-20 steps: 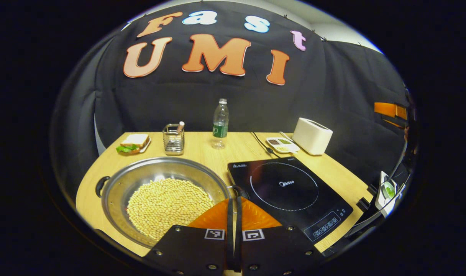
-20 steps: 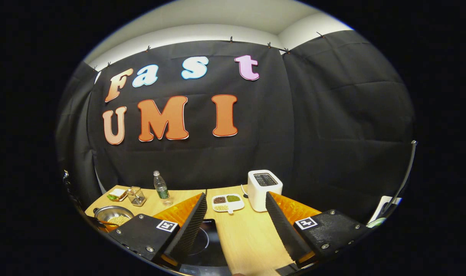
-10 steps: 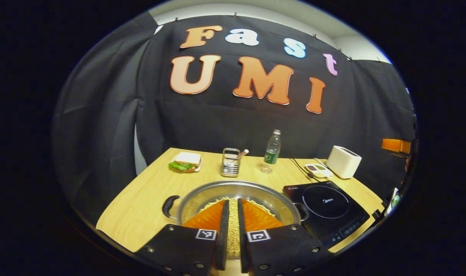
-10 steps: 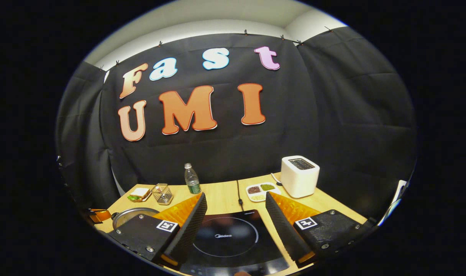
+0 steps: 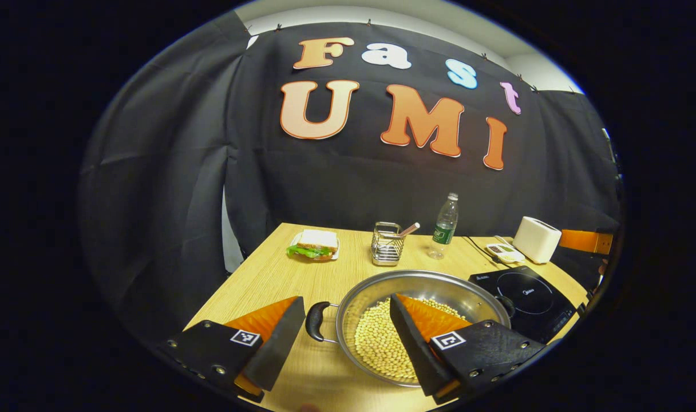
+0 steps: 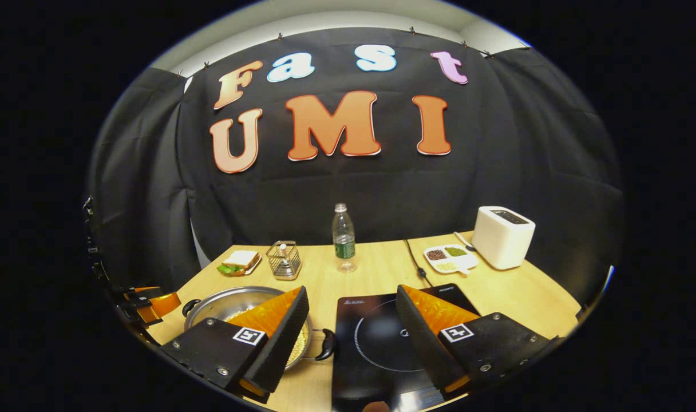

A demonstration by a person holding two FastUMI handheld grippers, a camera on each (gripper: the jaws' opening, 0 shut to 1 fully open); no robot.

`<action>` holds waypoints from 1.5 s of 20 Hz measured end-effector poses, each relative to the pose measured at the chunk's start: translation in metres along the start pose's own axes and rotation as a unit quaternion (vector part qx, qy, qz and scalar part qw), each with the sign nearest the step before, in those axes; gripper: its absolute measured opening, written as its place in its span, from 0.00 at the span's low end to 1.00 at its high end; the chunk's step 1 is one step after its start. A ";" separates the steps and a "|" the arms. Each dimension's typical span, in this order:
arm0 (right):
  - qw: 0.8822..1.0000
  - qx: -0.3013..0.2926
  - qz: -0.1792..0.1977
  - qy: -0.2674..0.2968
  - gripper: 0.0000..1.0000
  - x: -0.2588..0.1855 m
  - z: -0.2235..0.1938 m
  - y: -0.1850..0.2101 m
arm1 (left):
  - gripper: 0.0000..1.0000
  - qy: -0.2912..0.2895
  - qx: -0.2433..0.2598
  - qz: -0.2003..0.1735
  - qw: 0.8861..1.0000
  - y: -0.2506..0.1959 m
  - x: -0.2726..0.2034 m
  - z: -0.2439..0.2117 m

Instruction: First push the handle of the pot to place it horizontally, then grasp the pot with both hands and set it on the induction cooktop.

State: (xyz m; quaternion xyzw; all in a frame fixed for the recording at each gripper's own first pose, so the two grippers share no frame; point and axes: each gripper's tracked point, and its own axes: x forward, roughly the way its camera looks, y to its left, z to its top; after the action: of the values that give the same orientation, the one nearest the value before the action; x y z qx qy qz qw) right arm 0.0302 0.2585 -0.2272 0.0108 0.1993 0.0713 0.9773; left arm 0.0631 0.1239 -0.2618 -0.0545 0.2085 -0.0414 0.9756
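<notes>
- Fingers of the left tool stand wide apart, one on either side of the pot's near black handle, holding nothing.
- Pot sits on the desk, steel, with pale beans inside; its far handle is next to the induction cooktop.
- Right tool is also spread wide and grips nothing; the pot's other black handle shows between its fingers, the cooktop just beyond.
- Farther back on the desk stand a sandwich on a plate, a wire holder, a water bottle, a divided dish and a white toaster.
</notes>
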 end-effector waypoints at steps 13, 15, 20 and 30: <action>0.988 -0.034 -0.039 0.148 0.96 0.063 -0.116 0.029 | 0.93 0.075 -0.003 -0.022 0.997 0.026 0.058 -0.054; 0.986 -0.033 -0.038 0.159 0.96 0.063 -0.123 0.033 | 0.93 0.079 -0.002 -0.030 0.996 0.022 0.062 -0.057; 0.985 -0.040 -0.035 0.164 0.84 0.061 -0.124 0.035 | 0.93 0.098 -0.003 -0.036 0.995 0.022 0.067 -0.066; 0.988 -0.025 -0.012 0.153 0.52 0.058 -0.106 0.039 | 0.48 0.115 -0.021 0.011 0.993 0.021 0.046 -0.067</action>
State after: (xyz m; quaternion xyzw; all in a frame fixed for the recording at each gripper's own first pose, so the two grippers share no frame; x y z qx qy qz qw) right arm 0.0360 0.3044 -0.3456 -0.0268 0.3447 0.0658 0.9360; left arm 0.0784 0.1342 -0.3432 -0.0680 0.3203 -0.0325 0.9443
